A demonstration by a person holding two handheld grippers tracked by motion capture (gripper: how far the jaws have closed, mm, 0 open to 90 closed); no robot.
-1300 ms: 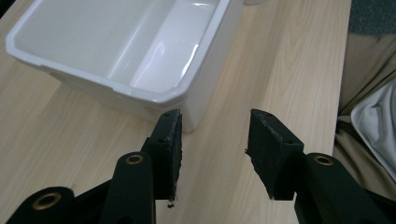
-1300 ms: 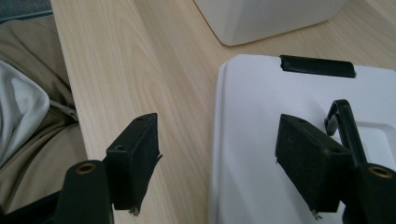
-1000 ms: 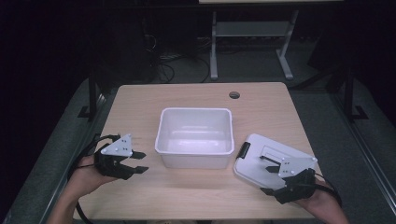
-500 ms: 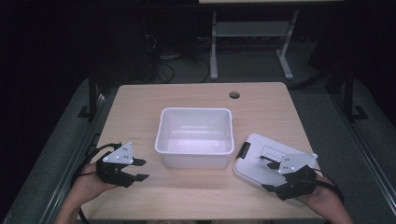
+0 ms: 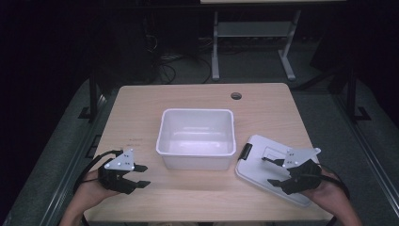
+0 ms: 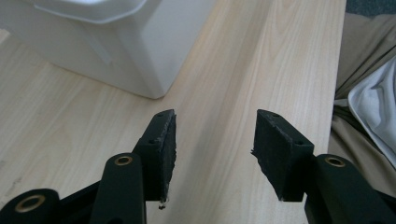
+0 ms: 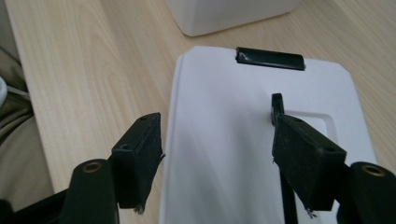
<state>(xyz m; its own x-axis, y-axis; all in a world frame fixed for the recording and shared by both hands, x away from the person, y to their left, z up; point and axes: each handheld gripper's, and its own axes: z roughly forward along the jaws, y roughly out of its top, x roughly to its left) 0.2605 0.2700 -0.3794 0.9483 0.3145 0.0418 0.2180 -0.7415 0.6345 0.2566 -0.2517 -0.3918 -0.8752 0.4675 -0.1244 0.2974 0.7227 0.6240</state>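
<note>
A white plastic bin (image 5: 197,137) stands open and empty at the middle of the table (image 5: 197,96), its rim up. Its white lid (image 5: 256,157) lies flat on the table just right of the bin's near right corner, turned at an angle, with a black latch (image 5: 244,152) on the edge nearest the bin. In the right gripper view the lid (image 7: 233,140) spreads out beneath the jaws, the black latch (image 7: 270,58) at its far edge and a shallow recessed panel on its top.

The right hand-held gripper (image 5: 270,170) hangs over the near part of the lid, jaws spread apart with nothing between them; whether they touch the lid cannot be told. The person's right hand (image 5: 329,195) holds it from the near right corner of the table.

The left hand-held gripper (image 5: 140,175) sits low over the near left part of the table, well left of the bin, jaws apart and empty, pointing right toward it. In the left gripper view a corner of the bin (image 6: 116,51) stands beyond the jaws, with bare wood grain between them. The left hand (image 5: 89,193) grips it from the near edge.

A round cable hole (image 5: 236,96) sits near the table's far edge, right of centre
</note>
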